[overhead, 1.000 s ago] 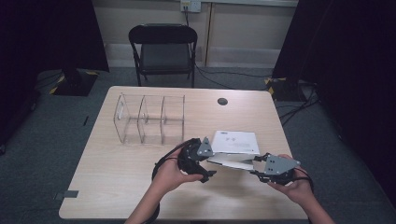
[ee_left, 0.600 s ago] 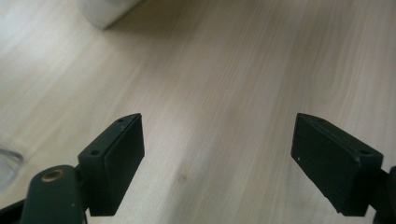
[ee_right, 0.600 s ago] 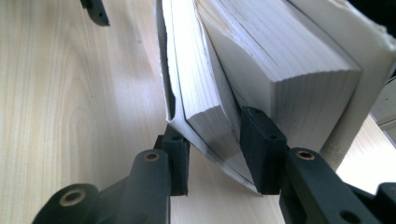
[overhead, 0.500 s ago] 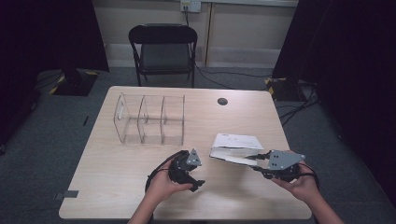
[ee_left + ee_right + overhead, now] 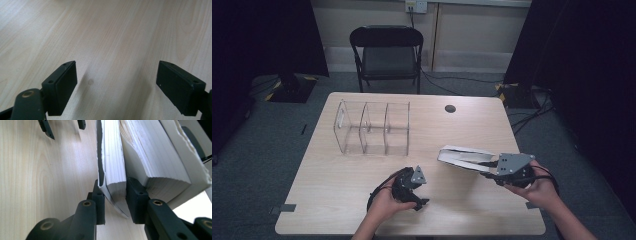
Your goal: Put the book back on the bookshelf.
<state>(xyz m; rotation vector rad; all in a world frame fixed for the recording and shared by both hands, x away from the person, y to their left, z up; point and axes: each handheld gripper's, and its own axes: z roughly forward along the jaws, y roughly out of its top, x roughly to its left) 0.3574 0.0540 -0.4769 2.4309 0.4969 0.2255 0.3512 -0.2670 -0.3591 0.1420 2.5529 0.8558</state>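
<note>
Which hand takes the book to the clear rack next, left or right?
Right. Its tongs are already shut on part of the book, lifting it off the table. The left tongs are open over bare wood, holding nothing, though nearer the clear rack.

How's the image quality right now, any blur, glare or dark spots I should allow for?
High view: dim, dark surroundings, soft detail on the book. Left gripper view: evenly lit table, soft shadow between the pads. Right gripper view: bright, pages sharp, near claw parts blurred.
</note>
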